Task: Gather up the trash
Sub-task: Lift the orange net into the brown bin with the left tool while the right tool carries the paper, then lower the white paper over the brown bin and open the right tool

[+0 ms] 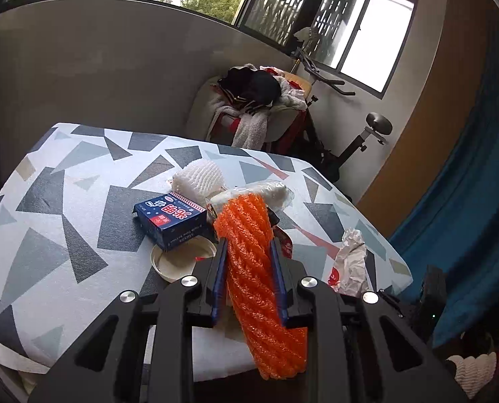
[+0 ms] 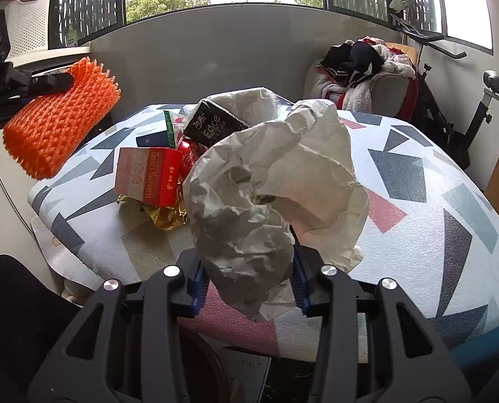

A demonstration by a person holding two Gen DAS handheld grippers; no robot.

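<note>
My left hand-held gripper (image 1: 247, 245) is clamped on an orange foam net (image 1: 259, 278), which runs lengthwise between the blue-lined fingers and sticks out past both ends. My right hand-held gripper (image 2: 247, 258) is clamped on a crumpled white paper wrapper (image 2: 272, 181), held up above the near edge of the bench (image 2: 417, 218) with its triangle-patterned cover.

Seen from the right wrist, the net (image 2: 59, 124) hangs in the air off the bench's left side, pinched in the left tool's black fingers.

Just beyond my left gripper, a round white lid (image 1: 179, 262) lies on the bench (image 1: 48, 218) under a blue box (image 1: 170, 221). Another crumpled paper (image 1: 350, 262) sits near the right edge. Behind the box lie a white foam net (image 1: 199, 176) and a white plastic-wrapped bundle (image 1: 269, 193).

From the right wrist, a red carton (image 2: 148, 176) rests on gold foil (image 2: 167, 216), with a black tissue pack (image 2: 215, 126) behind it.

Farther back, clothes are heaped on a chair (image 1: 249, 100) beside an exercise bike (image 1: 350, 134).
</note>
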